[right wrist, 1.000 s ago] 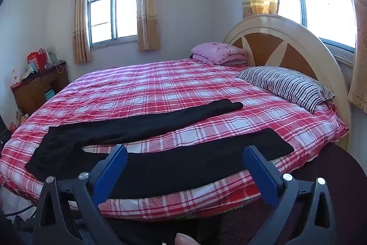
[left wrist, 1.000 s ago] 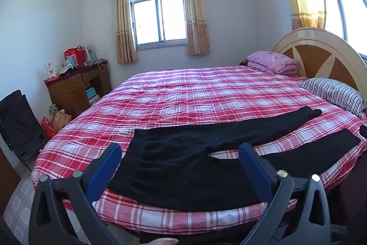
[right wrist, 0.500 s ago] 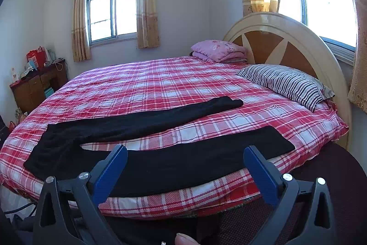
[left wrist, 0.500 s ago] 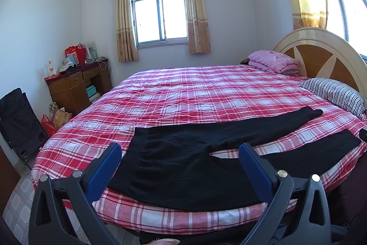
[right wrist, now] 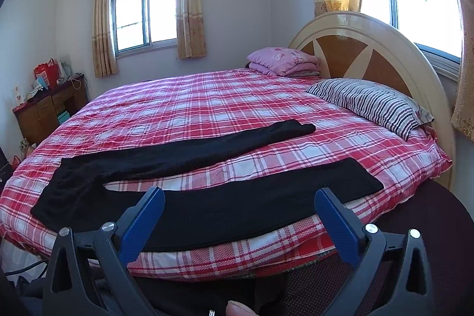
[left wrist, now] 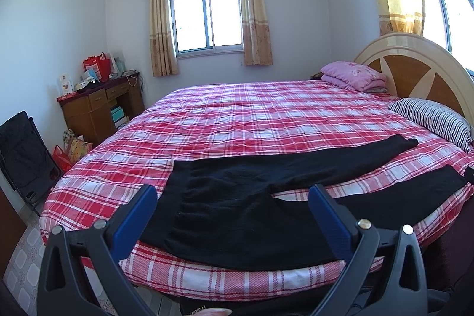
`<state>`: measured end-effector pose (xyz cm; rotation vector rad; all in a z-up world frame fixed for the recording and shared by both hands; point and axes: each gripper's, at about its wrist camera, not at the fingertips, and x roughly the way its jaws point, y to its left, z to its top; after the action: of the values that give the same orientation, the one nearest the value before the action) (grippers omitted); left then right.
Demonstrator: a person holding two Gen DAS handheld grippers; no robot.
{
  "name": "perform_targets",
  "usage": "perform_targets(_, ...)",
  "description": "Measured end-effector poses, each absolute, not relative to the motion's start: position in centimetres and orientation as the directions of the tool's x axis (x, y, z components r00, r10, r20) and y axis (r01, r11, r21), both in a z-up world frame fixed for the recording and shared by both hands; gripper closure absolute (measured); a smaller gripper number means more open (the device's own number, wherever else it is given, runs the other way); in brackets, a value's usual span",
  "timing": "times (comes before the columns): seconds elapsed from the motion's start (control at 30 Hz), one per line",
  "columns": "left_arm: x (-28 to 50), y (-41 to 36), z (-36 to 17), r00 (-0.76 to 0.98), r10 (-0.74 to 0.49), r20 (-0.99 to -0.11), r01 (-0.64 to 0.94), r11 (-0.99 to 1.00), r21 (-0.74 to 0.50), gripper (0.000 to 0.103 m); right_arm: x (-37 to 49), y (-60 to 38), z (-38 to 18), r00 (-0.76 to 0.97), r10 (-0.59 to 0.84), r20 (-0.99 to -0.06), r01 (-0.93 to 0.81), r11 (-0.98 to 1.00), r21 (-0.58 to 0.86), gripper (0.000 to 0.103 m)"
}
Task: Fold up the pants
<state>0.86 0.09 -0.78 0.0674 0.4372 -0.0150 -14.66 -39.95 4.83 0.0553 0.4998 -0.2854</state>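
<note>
Black pants point(left wrist: 237, 209) lie flat near the front edge of the bed with the red plaid cover point(left wrist: 251, 120), waist to the left and both legs spread apart toward the right. In the right wrist view the pants point(right wrist: 237, 203) show both legs, the near one along the bed's edge. My left gripper point(left wrist: 232, 197) is open and empty, held in front of the waist and crotch. My right gripper point(right wrist: 240, 202) is open and empty, held in front of the near leg. Neither gripper touches the cloth.
A striped pillow point(right wrist: 370, 105) and a folded pink blanket point(right wrist: 281, 59) lie by the headboard point(right wrist: 370, 49). A wooden desk point(left wrist: 97, 108) with bags stands at the left wall. A dark folded chair point(left wrist: 23, 156) stands on the tiled floor at far left.
Both views have drifted up very slightly. The pants lie as before and both grippers stay open.
</note>
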Motion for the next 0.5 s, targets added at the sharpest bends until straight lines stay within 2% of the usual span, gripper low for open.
perform_targets(0.5,0.96,0.02,-0.97,0.903,0.0,-0.43,0.029,0.998,0.062,0.0,-14.49,-40.24,4.47,0.832,-0.254,-0.493,0.287,0.958,-0.009,0.001)
